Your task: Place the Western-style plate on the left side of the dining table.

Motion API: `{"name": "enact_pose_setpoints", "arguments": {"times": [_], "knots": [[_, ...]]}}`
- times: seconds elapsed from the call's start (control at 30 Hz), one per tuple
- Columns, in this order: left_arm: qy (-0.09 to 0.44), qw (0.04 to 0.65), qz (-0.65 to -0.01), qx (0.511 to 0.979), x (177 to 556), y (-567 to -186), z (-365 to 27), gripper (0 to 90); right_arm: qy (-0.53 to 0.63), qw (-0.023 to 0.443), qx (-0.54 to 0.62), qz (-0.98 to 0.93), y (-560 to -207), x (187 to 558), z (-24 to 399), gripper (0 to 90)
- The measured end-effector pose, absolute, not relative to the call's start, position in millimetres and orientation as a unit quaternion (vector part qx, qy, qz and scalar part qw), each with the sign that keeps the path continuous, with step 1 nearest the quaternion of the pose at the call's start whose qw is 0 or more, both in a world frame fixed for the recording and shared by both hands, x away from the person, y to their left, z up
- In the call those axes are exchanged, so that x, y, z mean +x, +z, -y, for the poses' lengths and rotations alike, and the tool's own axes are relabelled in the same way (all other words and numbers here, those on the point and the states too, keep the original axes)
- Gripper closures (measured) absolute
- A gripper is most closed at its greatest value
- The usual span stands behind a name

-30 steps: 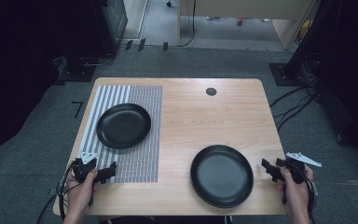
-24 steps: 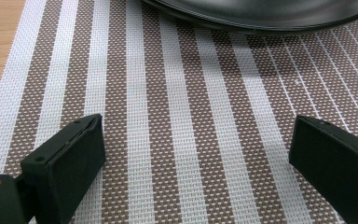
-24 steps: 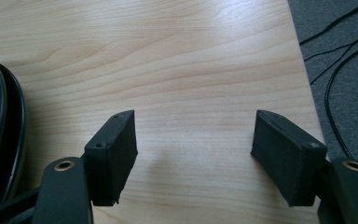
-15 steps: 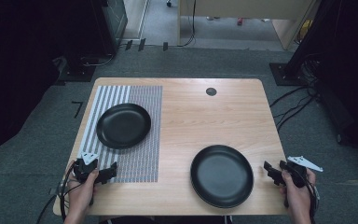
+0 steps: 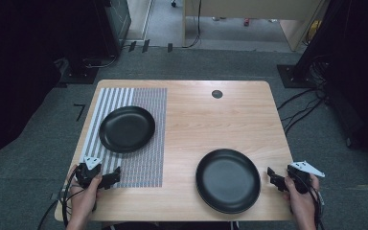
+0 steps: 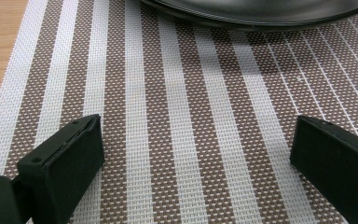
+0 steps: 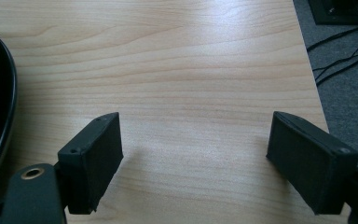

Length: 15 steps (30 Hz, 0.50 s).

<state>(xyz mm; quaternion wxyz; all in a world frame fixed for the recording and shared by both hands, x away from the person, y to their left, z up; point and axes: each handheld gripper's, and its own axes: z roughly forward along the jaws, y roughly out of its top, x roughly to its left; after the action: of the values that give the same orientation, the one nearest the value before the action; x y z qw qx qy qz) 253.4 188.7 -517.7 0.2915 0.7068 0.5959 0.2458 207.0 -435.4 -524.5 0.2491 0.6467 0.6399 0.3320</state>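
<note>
Beside the right plate (image 5: pixel 227 180), the right gripper (image 5: pixel 274 176) has just been opening its empty jaws

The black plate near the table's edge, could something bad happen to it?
Maybe. The near black plate sits close to the front edge of the table, so a nudge from the right gripper, whose open jaws have just been widening beside it, might push it off. Its low, smooth rim could also slip from the jaws.

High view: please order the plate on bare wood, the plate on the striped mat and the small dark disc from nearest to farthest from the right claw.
From the right claw:
1. Plate on bare wood, just to its left.
2. Small dark disc, near the table's far edge.
3. Plate on the striped mat, far left.
</note>
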Motion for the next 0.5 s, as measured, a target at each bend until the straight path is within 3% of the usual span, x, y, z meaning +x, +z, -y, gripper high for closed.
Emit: {"name": "enact_pose_setpoints", "arguments": {"times": [0.5], "knots": [[0.249,0.296,-0.594,0.705,252.6,-519.1,-188.6,1.3,0.300,0.269,0.638,-0.657,-525.3,208.5,426.8,16.2]]}}
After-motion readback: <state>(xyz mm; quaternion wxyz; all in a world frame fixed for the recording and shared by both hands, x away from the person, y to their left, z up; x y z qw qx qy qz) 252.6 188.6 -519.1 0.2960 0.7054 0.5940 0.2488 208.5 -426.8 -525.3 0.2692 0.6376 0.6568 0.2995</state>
